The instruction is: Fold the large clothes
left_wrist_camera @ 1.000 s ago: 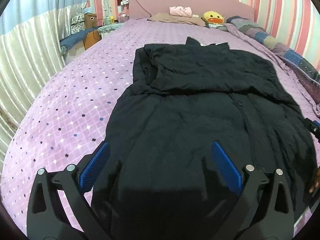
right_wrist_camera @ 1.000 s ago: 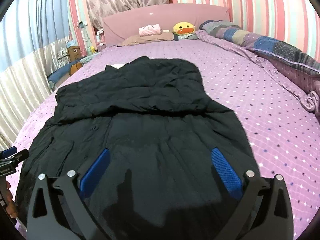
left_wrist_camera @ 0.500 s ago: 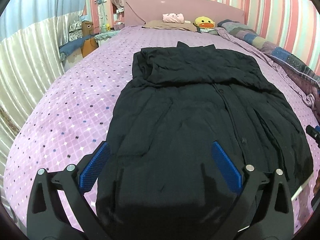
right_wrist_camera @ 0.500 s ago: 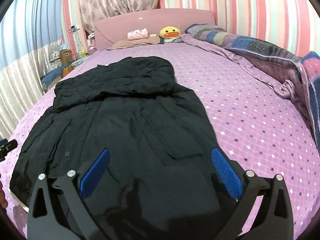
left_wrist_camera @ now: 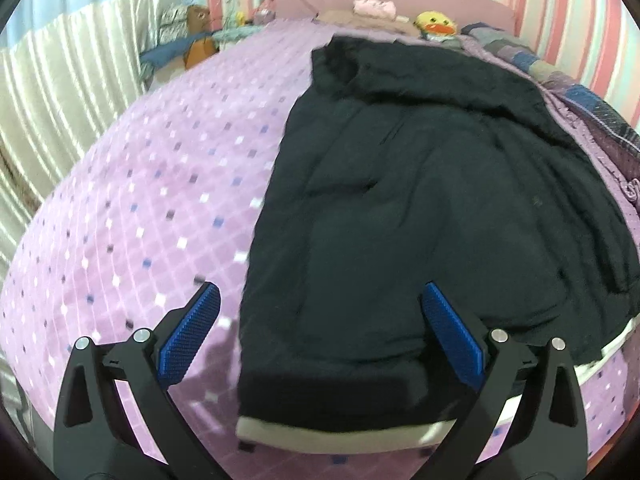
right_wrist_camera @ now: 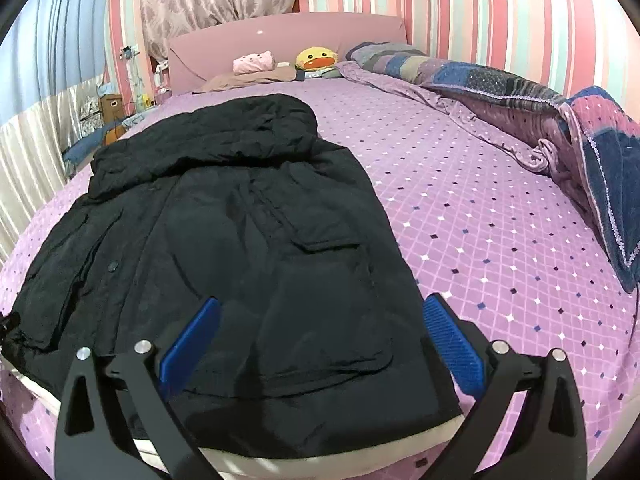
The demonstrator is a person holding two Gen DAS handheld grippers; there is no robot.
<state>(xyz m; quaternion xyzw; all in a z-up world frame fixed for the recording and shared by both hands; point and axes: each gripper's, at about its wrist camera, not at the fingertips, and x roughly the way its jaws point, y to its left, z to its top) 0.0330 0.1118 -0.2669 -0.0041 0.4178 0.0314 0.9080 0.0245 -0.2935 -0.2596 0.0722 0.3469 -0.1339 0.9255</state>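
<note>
A large black hooded jacket (left_wrist_camera: 420, 200) lies spread flat on the purple dotted bedsheet (left_wrist_camera: 152, 208), hood toward the headboard, its white inner hem showing at the near edge. It also shows in the right wrist view (right_wrist_camera: 248, 240) with a flap pocket and buttons. My left gripper (left_wrist_camera: 320, 336) is open and empty, above the jacket's near left hem corner. My right gripper (right_wrist_camera: 320, 340) is open and empty, above the jacket's near right hem corner.
A patchwork quilt (right_wrist_camera: 560, 120) is bunched along the bed's right side. A yellow duck plush (right_wrist_camera: 318, 60) and a pink plush (right_wrist_camera: 254, 62) sit at the pink headboard. A nightstand with boxes (left_wrist_camera: 196, 40) and striped curtains stand left of the bed.
Both grippers have drawn back toward the foot of the bed and lowered; the jacket's near hem and white lining have come into view. Both stay open.
</note>
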